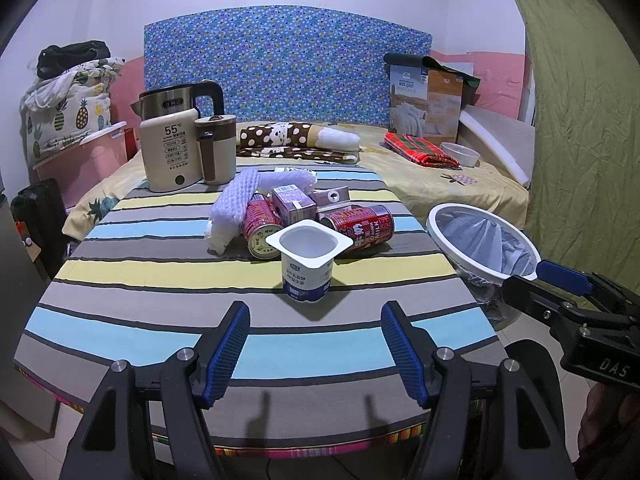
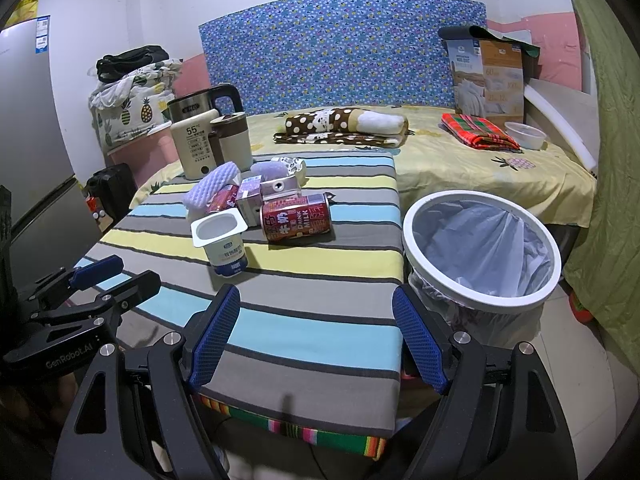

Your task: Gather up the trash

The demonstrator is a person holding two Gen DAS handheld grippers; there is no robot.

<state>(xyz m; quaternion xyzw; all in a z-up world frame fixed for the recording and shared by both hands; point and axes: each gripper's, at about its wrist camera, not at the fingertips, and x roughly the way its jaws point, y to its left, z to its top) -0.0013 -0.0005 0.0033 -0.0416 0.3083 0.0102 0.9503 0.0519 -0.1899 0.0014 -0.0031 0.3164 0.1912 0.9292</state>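
Note:
An empty white yogurt cup (image 1: 308,260) (image 2: 222,244) stands upright on the striped table (image 1: 160,280), just ahead of my left gripper (image 1: 315,320), which is open and holds nothing. Behind the cup lie two red cans (image 1: 360,226) (image 1: 262,226), purple cartons (image 1: 292,204) and white foam netting (image 1: 240,196). A white-rimmed bin (image 1: 452,254) (image 2: 476,299) lined with a plastic bag stands off the table's right edge. My right gripper (image 2: 316,300) hangs open and empty over the table's near right corner, beside the bin.
A kettle (image 1: 176,136) and a beige lidded mug (image 1: 216,148) stand at the table's back left. Behind is a bed with folded blankets (image 1: 296,140), a quilt box (image 1: 428,100) and a plastic bowl (image 1: 460,154). A fridge (image 2: 24,160) is left, a green curtain (image 2: 608,160) right.

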